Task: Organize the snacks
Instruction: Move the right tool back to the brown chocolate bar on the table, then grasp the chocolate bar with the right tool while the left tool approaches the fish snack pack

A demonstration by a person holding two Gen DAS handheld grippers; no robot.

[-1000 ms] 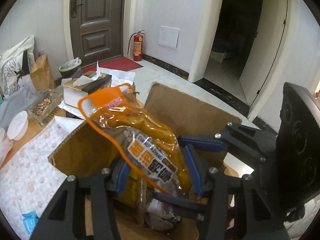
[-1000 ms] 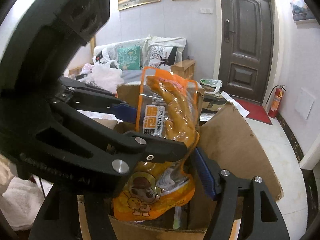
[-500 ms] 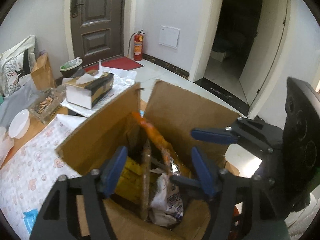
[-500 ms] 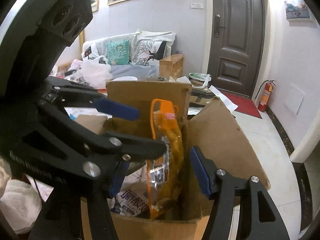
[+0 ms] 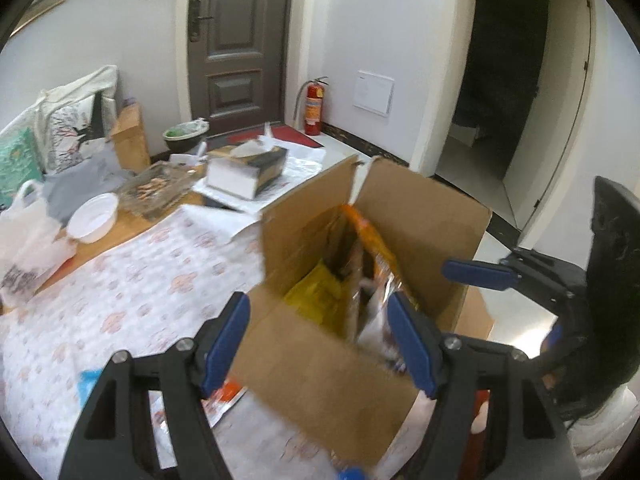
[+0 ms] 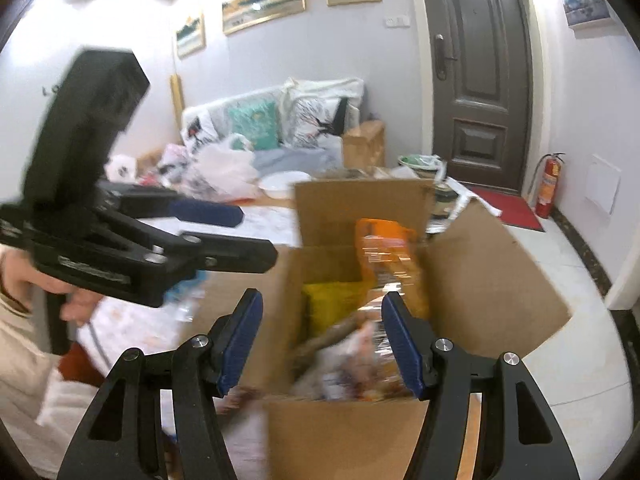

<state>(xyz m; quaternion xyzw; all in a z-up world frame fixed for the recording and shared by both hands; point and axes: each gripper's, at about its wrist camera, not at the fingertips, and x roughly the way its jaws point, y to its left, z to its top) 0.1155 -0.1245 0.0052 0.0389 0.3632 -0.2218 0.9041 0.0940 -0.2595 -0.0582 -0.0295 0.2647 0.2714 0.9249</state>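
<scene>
**Both claws wide open and holding nothing, the snacks stand in the box**

The left gripper (image 5: 318, 340) has its two blue pads far apart, and there is nothing between them. In its own view it is at 6 o'clock, in front of the near wall of the cardboard box (image 5: 320, 376). The right gripper (image 6: 320, 338) is also opened wide and grips nothing; the box (image 6: 496, 280) is just behind its fingers.

The box stands on a table with a flowered cloth (image 5: 132, 280), its flaps up. Inside, an orange snack bag (image 5: 370, 240) stands upright near the far wall, at about 12 o'clock from the left gripper. In the right view the same bag (image 6: 386, 248) rises above the other packs. A yellow pack (image 5: 320, 298) lies at its 9 o'clock side. The lower packs are blurred and I cannot tell what they are.

In the right view the left gripper (image 6: 224, 232) appears at 9 o'clock, away from the box. Farther on the table, at 11 o'clock in the left view, are a white bowl (image 5: 93, 216) and a tissue box (image 5: 248, 170).
</scene>
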